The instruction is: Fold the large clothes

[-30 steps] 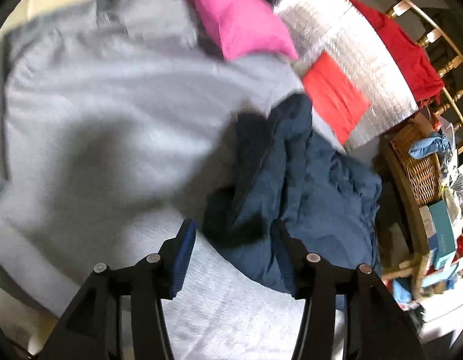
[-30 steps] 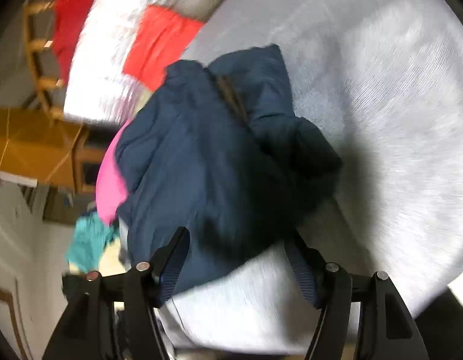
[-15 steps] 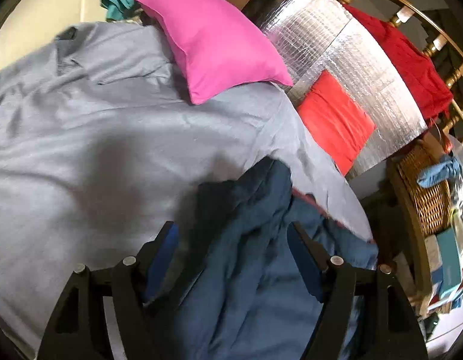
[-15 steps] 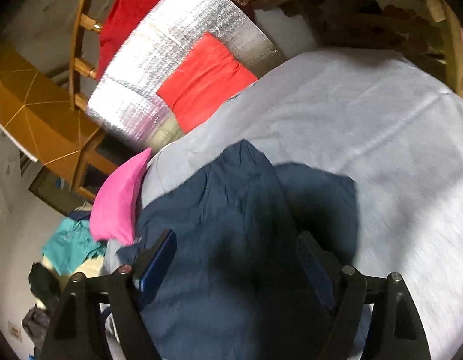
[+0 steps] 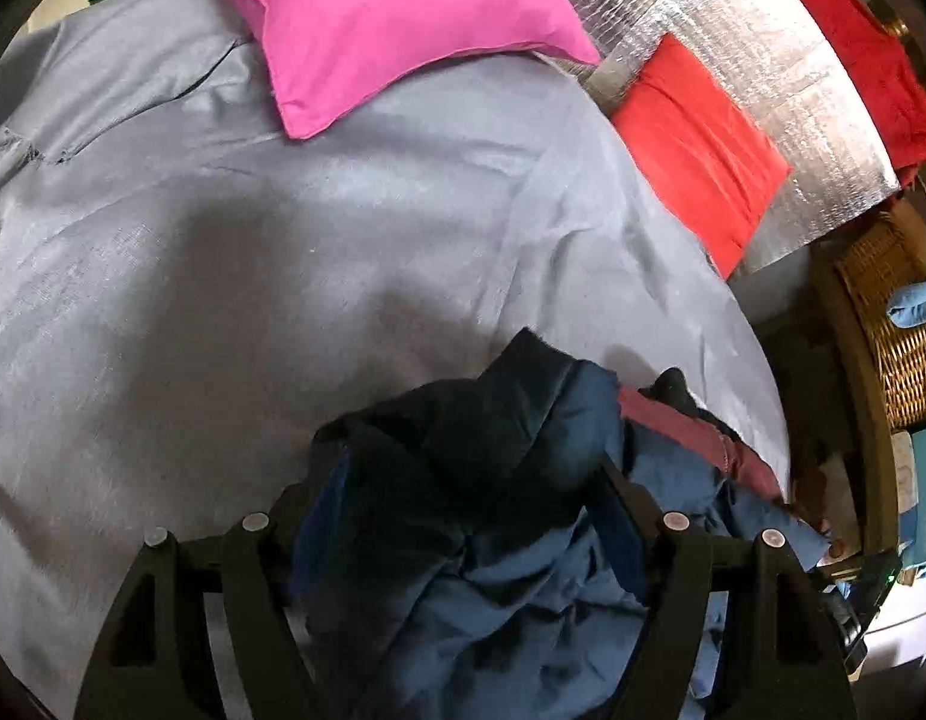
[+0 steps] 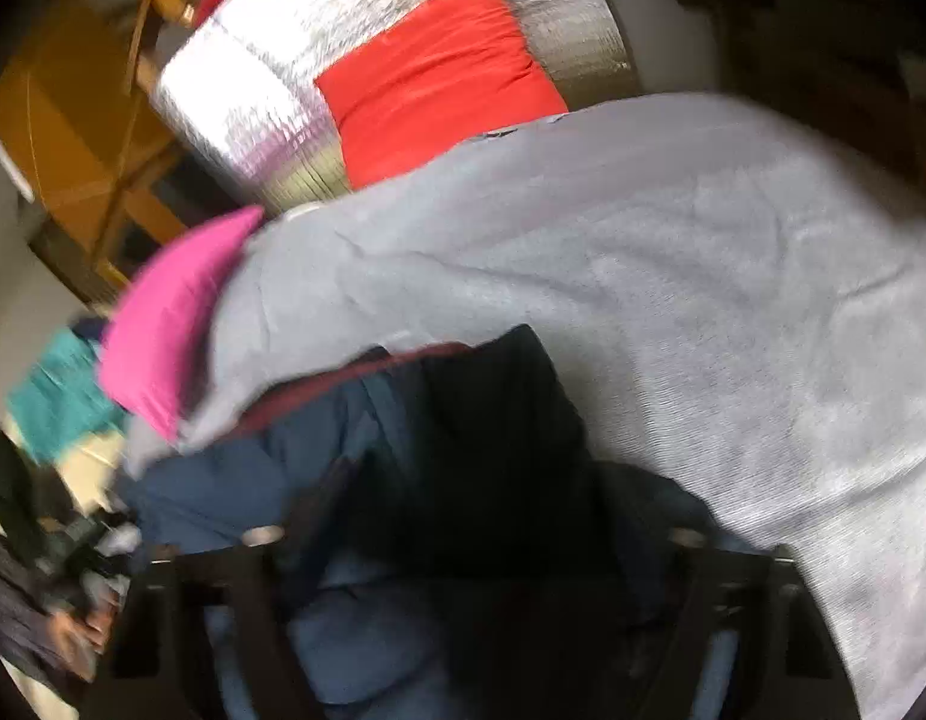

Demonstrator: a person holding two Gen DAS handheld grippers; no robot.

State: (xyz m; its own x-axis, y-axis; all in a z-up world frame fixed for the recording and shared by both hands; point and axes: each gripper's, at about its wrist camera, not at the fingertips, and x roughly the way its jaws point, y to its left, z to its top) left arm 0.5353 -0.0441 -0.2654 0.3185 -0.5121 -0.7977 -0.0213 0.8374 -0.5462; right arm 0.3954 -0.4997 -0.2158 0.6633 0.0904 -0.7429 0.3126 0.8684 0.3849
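A crumpled dark blue garment (image 5: 523, 540) with a dark red inner band (image 5: 691, 426) lies on a grey bed cover (image 5: 223, 300). My left gripper (image 5: 463, 516) is open, its fingers (image 5: 619, 528) wide apart on either side of a bunched fold of the garment. In the right wrist view the same garment (image 6: 451, 480) fills the lower middle and is blurred. My right gripper (image 6: 481, 516) is open, its jaws wide apart around the dark fabric, which hides most of them.
A pink pillow (image 5: 391, 24) lies at the far side of the bed. A red cushion (image 5: 697, 138) leans on a silver foil panel (image 5: 763, 48). A wicker basket (image 5: 889, 312) stands at the right. A teal cloth (image 6: 61, 396) lies left of the bed.
Both grippers have moved down and closer over the blue garment, which now sits between their open jaws. The right view has swung and blurred.
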